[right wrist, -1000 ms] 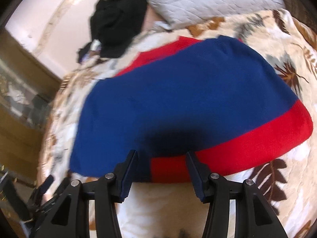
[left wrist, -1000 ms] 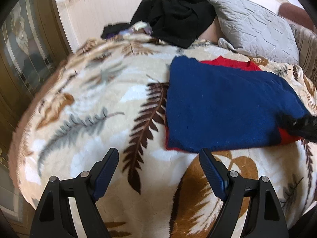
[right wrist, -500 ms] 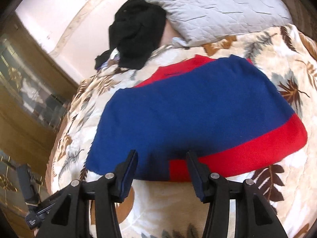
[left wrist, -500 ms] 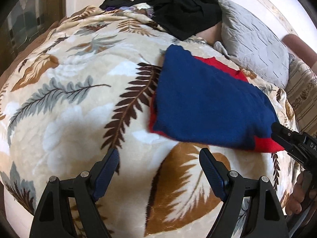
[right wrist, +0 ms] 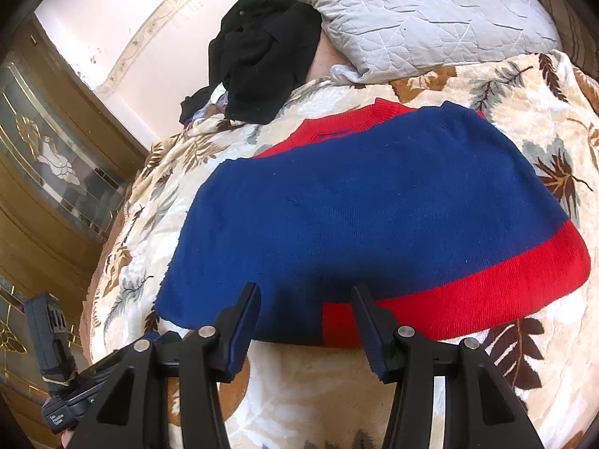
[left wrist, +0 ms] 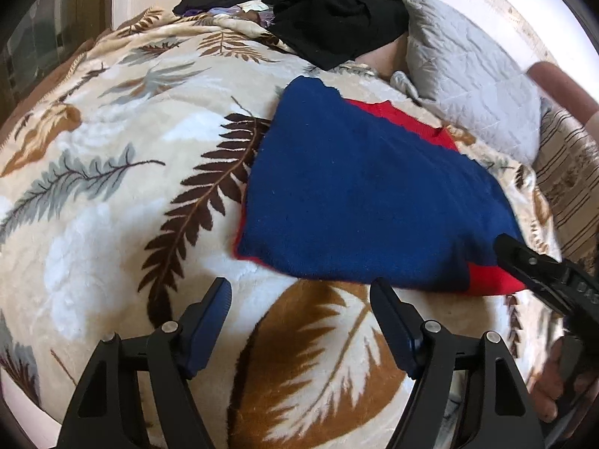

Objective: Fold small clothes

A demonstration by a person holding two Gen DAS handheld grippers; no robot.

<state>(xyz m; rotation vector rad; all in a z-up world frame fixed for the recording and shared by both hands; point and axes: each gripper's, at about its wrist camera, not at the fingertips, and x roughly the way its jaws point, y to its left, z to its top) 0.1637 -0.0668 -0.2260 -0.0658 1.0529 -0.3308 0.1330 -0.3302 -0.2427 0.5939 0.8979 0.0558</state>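
While the blue sweater (right wrist: 374, 209) lies folded flat on the bed (left wrist: 93, 194), you keep both tools, left tool (left wrist: 299, 299) and right tool (right wrist: 305, 305), released beside its near edge, ready for another fold.

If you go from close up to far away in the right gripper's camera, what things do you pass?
Right gripper → leaf-print blanket → blue and red sweater → black clothes beside the grey pillow → wall.

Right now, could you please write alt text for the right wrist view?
A folded blue knit sweater with red trim lies flat on a leaf-print fleece blanket; the open right gripper hovers at its near edge. Behind are black clothes and a grey quilted pillow.
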